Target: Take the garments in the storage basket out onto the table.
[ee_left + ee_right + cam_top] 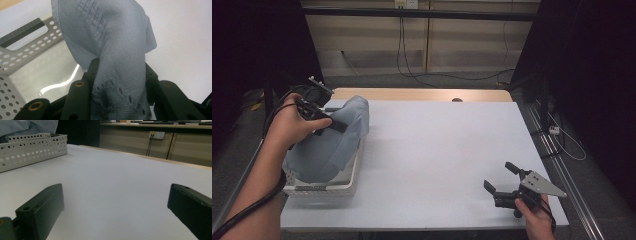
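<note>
Cloth (332, 145): grey-blue knit with fine ribs and a band of small raised stitches and eyelets; soft and bunched, it hangs from the left gripper over the basket at the table's left edge.
Left gripper (328, 119): black jaws pinched on a fold of the cloth; in the left gripper view the fabric fills the gap between them.
Basket (353, 175): white, rectangular, walls punched with round holes, a slot handle in one end, glossy floor; the cloth covers most of its inside.
Right gripper (504, 180): black, a grey three-cornered plate on top; jaws spread wide with nothing between, low over the table's near right corner.
Table (437, 150): matt pale sheet, a wooden strip along the far edge.
Hard to make out: the surroundings are dark; no writing can be read.
</note>
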`<state>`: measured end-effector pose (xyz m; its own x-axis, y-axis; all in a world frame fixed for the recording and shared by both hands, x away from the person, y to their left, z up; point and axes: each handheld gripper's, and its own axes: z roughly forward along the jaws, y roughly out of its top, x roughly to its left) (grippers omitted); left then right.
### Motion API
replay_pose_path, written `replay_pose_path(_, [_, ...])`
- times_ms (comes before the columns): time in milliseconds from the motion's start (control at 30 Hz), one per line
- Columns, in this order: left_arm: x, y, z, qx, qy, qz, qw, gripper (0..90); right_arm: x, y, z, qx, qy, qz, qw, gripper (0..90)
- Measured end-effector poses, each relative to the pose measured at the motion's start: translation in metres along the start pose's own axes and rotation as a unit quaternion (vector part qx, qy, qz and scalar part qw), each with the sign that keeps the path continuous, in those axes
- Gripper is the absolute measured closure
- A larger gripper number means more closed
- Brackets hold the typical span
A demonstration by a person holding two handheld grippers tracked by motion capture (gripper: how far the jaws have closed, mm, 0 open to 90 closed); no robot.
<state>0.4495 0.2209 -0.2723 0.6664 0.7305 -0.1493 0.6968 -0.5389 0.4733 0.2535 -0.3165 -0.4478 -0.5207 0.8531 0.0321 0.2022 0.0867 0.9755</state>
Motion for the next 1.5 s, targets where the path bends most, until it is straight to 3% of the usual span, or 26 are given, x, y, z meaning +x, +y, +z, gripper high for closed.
replay_pose_path(700, [-0.019, 0.025, 0.004, 0.005, -0.012, 0.02, 0.9997, 61.1, 0.0, 0.0, 0.0, 0.001, 0.002, -0.001, 1.0, 0.4])
replay_pose_path(733, [-0.019, 0.026, 0.005, 0.007, -0.012, 0.028, 0.9995, 61.1, 0.0, 0.0, 0.0, 0.001, 0.002, -0.001, 1.0, 0.4])
replay_pose_path(967, [-0.029, 0.033, 0.008, 0.007, -0.015, 0.03, 0.9994, 60.9, 0.0, 0.0, 0.0, 0.001, 0.002, -0.001, 1.0, 0.4])
replay_pose_path(1500, [-0.053, 0.052, 0.02, 0.015, -0.021, 0.06, 0.9979, 60.2, 0.0, 0.0, 0.0, 0.001, 0.003, -0.001, 1.0, 0.4])
